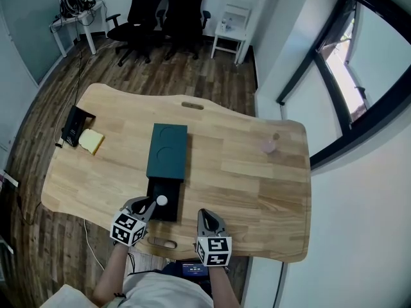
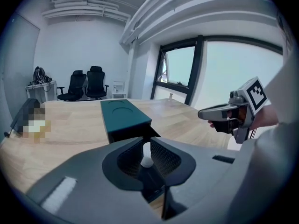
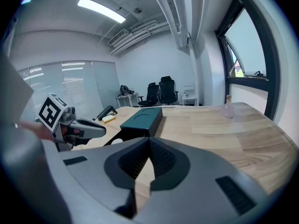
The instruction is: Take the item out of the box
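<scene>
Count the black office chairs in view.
2 black office chairs, side by side on the floor beyond the far edge of the table: one at left, the other just right of it. More may stand outside the views.

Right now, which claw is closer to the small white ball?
Left. The left claw has the small white ball between its jaws, above the open black tray. The right claw is off to the ball's right, past the tray, holding nothing.
</scene>
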### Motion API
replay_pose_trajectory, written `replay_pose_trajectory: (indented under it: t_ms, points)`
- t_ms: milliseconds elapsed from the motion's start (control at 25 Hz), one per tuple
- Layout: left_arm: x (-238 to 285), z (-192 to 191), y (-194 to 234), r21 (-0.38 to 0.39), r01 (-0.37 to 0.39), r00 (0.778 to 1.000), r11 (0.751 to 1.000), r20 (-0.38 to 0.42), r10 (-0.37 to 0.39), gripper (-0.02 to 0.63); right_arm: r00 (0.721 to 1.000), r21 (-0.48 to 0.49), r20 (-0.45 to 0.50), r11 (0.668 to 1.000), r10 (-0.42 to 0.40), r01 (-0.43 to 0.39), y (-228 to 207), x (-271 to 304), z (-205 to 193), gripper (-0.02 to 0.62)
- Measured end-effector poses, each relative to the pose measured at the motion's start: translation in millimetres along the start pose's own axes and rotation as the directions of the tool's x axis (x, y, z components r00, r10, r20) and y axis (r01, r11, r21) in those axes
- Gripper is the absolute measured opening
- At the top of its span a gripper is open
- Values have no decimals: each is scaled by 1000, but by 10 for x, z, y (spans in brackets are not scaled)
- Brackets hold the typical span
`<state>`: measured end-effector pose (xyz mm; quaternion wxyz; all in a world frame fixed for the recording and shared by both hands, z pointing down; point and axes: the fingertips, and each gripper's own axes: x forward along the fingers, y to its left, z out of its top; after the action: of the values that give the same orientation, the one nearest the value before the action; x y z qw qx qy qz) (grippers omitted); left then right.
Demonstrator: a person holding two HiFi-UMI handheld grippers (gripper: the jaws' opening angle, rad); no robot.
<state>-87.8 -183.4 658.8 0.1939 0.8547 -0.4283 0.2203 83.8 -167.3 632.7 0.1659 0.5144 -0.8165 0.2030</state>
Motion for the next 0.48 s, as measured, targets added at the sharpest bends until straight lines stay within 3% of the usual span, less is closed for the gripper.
replay_pose_trajectory:
  t_ms: [400, 480]
  points:
    - [394, -329, -84, 53, 27, 984, 998, -178, -17, 232, 999, 6, -48, 1000, 13, -13, -143, 124, -120, 5]
    - [459, -364, -87, 66, 28, 980, 997, -200, -14, 250, 999, 10, -54, 1000, 11, -10, -208, 146, -140, 5]
